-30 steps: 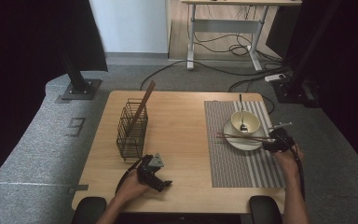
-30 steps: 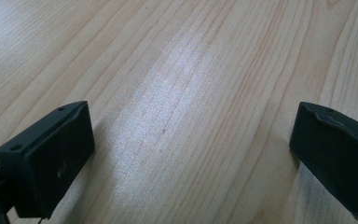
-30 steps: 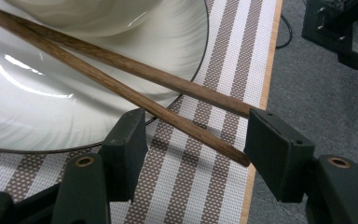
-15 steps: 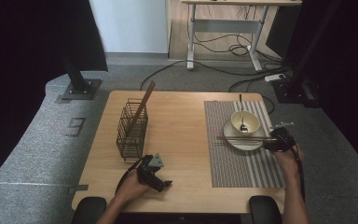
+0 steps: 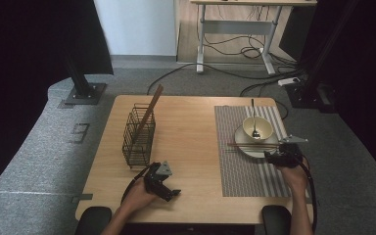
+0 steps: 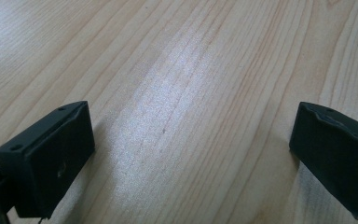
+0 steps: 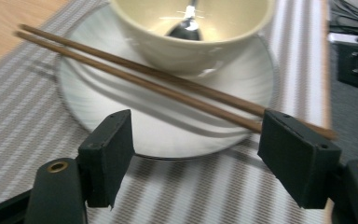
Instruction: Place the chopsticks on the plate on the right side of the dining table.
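A cream bowl [image 5: 257, 128] [image 7: 191, 37] with a metal spoon [image 7: 186, 25] in it stands on a white plate [image 5: 250, 147] [image 7: 116, 107] on the striped mat [image 5: 245, 169]. Two brown chopsticks [image 5: 247, 145] [image 7: 140, 77] lie across the plate's near side. My right gripper [image 5: 280, 157] [image 7: 193, 149] is open just in front of the plate, its jaws apart on either side of the rim and the chopsticks' thick ends. My left gripper [image 5: 169, 190] [image 6: 191, 154] is open, low over bare wood near the front edge, with nothing between its jaws.
A black wire basket [image 5: 138, 135] stands on the left half of the wooden table [image 5: 186, 122], with a long brown stick [image 5: 152, 105] leaning out of it. Cables and a desk frame [image 5: 235, 34] lie on the floor beyond.
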The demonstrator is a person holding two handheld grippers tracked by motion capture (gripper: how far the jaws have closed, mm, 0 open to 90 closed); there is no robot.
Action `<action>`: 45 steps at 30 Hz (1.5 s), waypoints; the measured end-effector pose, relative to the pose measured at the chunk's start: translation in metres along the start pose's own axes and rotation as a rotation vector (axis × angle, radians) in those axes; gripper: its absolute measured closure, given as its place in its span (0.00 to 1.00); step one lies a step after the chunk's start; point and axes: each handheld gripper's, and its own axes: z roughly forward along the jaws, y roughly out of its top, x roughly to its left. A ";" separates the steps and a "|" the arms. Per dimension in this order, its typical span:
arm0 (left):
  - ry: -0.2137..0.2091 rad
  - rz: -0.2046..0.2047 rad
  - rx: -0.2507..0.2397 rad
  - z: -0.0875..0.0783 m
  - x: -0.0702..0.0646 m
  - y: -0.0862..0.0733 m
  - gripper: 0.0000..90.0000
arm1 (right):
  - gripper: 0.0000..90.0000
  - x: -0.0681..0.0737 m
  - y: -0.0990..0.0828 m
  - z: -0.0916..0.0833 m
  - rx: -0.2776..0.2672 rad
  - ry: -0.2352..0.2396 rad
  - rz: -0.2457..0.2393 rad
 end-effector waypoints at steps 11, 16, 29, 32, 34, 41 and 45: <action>-0.005 0.005 0.000 0.000 0.000 0.000 0.00 | 0.09 0.038 -0.002 0.009 -0.084 0.088 0.005; -0.010 0.011 0.000 0.000 0.000 0.000 0.00 | 0.02 0.047 -0.007 0.018 -0.102 0.142 0.035; -0.017 0.018 0.000 0.001 0.000 0.000 0.00 | 0.02 0.058 -0.012 0.037 -0.043 0.135 -0.041; -0.020 0.023 0.001 0.001 0.001 0.001 0.00 | 0.02 0.057 -0.013 0.040 -0.042 0.127 -0.037; -0.021 0.024 0.001 0.001 0.001 0.001 0.00 | 0.03 0.057 -0.013 0.042 -0.045 0.125 -0.034; -0.023 0.026 0.001 0.001 0.001 0.001 0.00 | 0.04 0.052 -0.011 0.048 -0.049 0.142 -0.003; -0.022 0.027 0.002 0.001 0.001 0.001 0.00 | 0.04 0.052 -0.010 0.050 -0.052 0.146 -0.002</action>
